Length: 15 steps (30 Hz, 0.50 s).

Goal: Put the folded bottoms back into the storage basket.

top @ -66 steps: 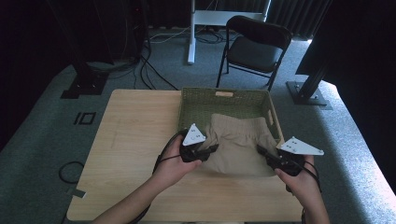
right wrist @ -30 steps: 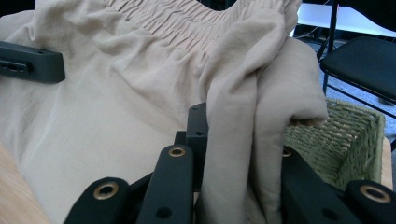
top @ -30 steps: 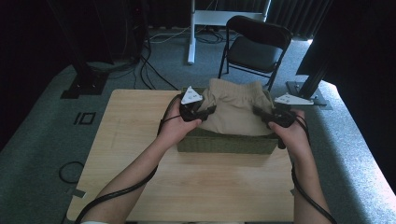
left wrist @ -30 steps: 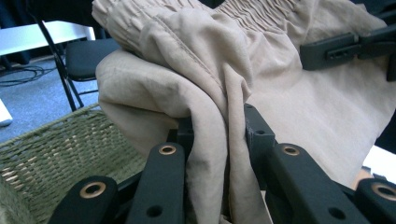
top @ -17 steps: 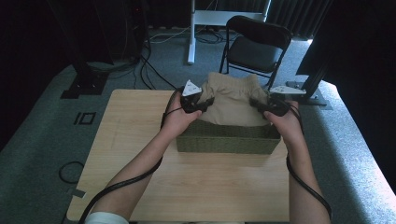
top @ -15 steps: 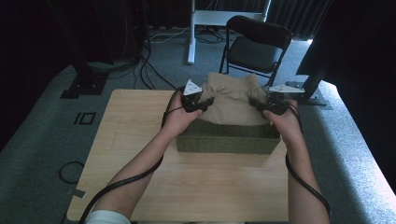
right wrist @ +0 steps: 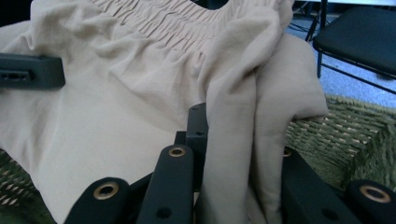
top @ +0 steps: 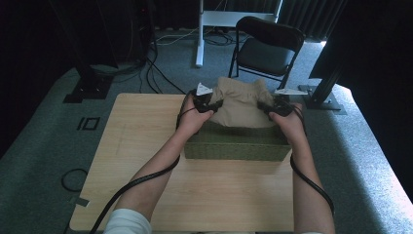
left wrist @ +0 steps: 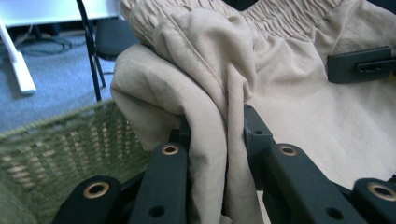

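Beige garment [top: 242,105] is held over the basket [top: 234,146], clamped at nine by the left tongs [top: 213,103] and at three by the right tongs [top: 266,106]; lowering inside is judged next.

tan garment [top: 242,105], bunched, above green basket [top: 236,146]

Left gripper [top: 210,103]: black body, grey three-cornered plate on top, black cable trailing along the forearm. Right gripper [top: 269,107]: same build, black, with a like plate and cable. Jaws, both: matte black bars with brass-ringed holes and smaller plain holes. Person: forearms bare; a white sleeve [top: 122,222], apparently pushed up, shows on the left arm.
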### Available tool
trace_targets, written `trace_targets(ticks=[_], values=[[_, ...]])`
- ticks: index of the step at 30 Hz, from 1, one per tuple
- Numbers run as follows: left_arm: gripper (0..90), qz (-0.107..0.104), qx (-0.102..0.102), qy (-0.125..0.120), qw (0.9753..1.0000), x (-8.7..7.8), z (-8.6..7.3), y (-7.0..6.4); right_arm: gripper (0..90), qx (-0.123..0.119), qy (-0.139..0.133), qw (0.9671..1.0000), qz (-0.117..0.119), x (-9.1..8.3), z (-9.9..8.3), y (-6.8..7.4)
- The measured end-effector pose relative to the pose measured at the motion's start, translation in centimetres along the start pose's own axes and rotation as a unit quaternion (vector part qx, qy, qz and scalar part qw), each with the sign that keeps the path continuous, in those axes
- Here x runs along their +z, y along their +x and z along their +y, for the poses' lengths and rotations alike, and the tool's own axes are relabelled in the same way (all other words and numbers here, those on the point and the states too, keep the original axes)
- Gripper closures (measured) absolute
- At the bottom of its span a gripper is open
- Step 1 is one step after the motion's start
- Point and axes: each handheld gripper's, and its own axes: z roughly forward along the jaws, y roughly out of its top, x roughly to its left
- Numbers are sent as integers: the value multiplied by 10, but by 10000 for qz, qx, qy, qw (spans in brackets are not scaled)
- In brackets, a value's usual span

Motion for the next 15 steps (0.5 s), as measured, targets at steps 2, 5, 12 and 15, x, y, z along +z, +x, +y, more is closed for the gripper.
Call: trace_targets(ticks=[2,5,12,15], values=[[774,15,-43,96,9999,5,-4,3,793,23,97,9999,-24,7,-3,-2],[776,-7,-73,228,9997,10,-8,7,793,78,237,9997,-8,16,-8,-5],[776,35,-210,397,9990,24,-19,13,793,147,501,9986,-64,41,-19,-12],[776,55,-342,477,9983,31,-26,18,793,84,676,9975,-164,51,-22,-12]])
